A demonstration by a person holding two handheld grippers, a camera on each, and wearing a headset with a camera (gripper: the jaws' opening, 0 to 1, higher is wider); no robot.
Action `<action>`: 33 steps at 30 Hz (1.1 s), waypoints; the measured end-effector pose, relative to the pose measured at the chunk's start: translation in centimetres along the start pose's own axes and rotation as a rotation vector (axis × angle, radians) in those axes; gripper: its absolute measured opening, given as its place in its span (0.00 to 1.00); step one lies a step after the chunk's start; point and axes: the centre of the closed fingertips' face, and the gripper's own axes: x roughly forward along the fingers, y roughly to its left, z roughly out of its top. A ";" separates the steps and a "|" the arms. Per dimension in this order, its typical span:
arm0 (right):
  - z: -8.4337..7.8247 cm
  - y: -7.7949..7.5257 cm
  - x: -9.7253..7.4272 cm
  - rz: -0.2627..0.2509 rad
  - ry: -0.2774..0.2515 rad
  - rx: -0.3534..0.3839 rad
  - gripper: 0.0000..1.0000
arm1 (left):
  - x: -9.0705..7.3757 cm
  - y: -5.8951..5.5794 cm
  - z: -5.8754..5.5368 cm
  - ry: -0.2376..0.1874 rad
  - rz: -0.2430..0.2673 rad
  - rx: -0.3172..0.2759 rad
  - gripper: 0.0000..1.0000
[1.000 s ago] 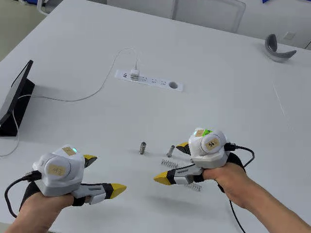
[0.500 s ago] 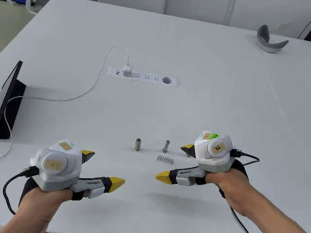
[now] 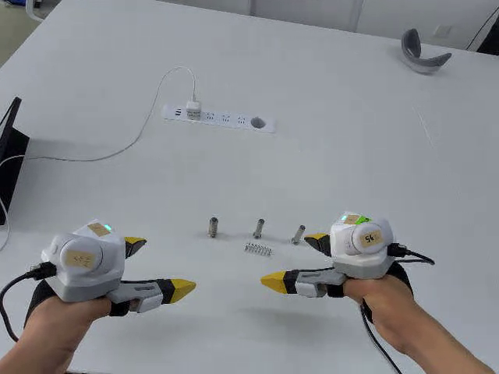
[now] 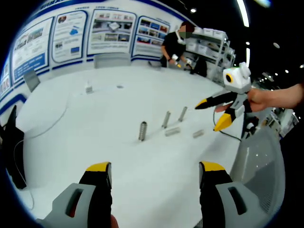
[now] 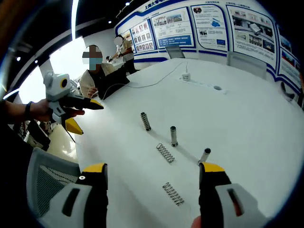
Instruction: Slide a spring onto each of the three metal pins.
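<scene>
Three small metal pins stand in a row on the white table [image 3: 327,140]. The left pin [image 3: 213,227] wears a spring; the middle pin [image 3: 259,228] and right pin [image 3: 298,234] are bare. A loose spring [image 3: 257,249] lies just in front of the middle pin. In the right gripper view a second loose spring [image 5: 173,193] lies nearer my jaws than the first spring [image 5: 165,152]. My left gripper [image 3: 160,267] is open, well left of the pins. My right gripper [image 3: 295,260] is open, just right of the right pin, holding nothing.
A white power strip [image 3: 218,119] with a plugged charger and cable lies behind the pins. A black stand [image 3: 8,156] sits at the left edge. A grey curved object [image 3: 421,54] rests far right. People stand beyond the table [image 5: 92,71].
My right gripper has drawn away to the right of the pins, uncovering the right pin. The left gripper has stayed put. The head camera has shifted.
</scene>
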 end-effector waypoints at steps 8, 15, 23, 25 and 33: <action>-1.5 -0.6 -1.3 -0.023 0.009 0.039 0.82 | 0.2 -0.1 0.1 0.009 -0.010 0.014 0.77; -2.2 -1.0 -2.4 -0.040 -0.014 0.054 0.83 | 0.4 -0.4 0.4 0.014 -0.022 0.027 0.77; -2.9 -1.2 -3.1 -0.041 -0.027 0.087 0.83 | 1.1 -0.9 0.5 0.028 -0.041 0.048 0.77; -3.2 -1.3 -3.2 -0.045 -0.025 0.090 0.83 | 1.3 -1.1 0.6 0.030 -0.045 0.051 0.77; -4.6 -1.5 -4.2 -0.058 -0.024 0.122 0.83 | 2.4 -2.7 0.9 0.048 -0.078 0.075 0.76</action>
